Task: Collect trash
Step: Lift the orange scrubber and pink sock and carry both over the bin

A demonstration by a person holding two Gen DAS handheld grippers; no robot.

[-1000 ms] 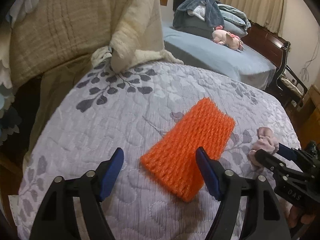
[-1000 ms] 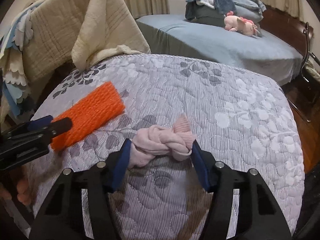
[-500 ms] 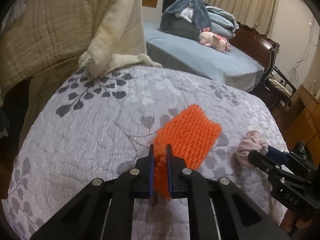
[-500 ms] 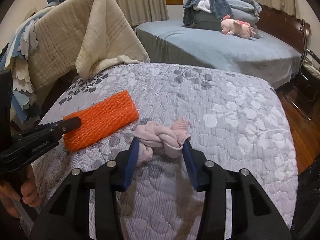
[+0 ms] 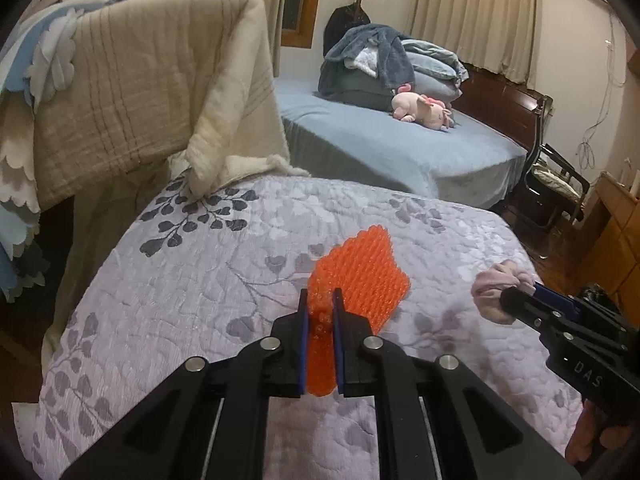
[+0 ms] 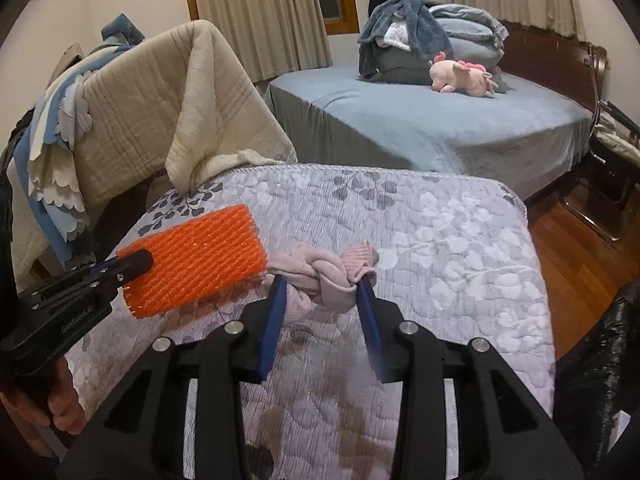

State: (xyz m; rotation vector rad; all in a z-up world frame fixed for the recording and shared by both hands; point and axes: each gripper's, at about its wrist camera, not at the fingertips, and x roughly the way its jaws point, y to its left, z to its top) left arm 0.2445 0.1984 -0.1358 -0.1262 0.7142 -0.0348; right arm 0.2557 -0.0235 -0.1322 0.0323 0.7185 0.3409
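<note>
Two jaws grip: left gripper (image 5: 320, 300) clenches orange foam net (image 5: 362, 280), right gripper (image 6: 322, 284) closing on pink knotted cloth (image 6: 324, 270).

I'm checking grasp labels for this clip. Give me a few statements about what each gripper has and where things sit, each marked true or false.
1. The left gripper is clamped on the orange foam net. True.
2. The right gripper has a blue towel between its fingers. False: a knotted pink cloth is between them, and the jaws are closing on it.
3. A pink plush toy lies on the blue bed. True.
4. The foam net lies flat on the floral quilt. False: its gripped end is raised off it.
</note>
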